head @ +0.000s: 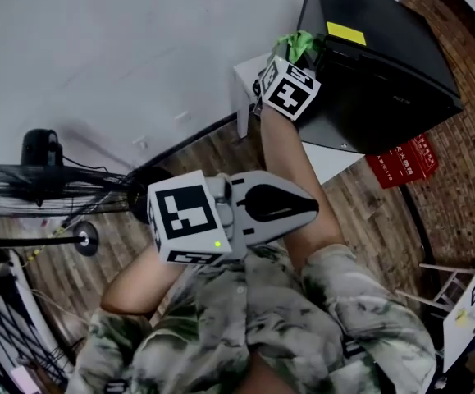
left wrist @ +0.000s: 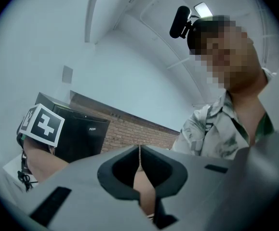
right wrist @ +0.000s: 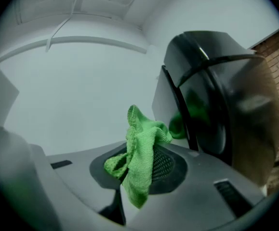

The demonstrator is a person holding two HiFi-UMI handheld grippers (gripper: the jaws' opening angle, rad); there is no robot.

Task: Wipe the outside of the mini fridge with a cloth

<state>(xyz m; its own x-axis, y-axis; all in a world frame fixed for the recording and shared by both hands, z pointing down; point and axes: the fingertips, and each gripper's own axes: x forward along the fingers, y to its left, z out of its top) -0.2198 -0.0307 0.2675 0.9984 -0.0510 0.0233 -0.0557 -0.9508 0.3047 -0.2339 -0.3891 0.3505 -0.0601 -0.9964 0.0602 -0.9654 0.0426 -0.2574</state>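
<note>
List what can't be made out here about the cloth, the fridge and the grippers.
- Cloth contact: in the head view the right gripper's marker cube covers where the green cloth nears the mini fridge. The right gripper view cannot settle whether they touch.
- Fridge's far sides: turned away in every view.
- Red sign: print too small to read, head view.
- Fridge logo: too small to read, left gripper view.

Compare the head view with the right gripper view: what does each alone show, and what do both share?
Only the head view: the left tool near the person's shirt, a fan, the wooden floor. Only the right gripper view: the right tool with jaws shut on the green cloth. Both: that cloth and the black mini fridge.
</note>
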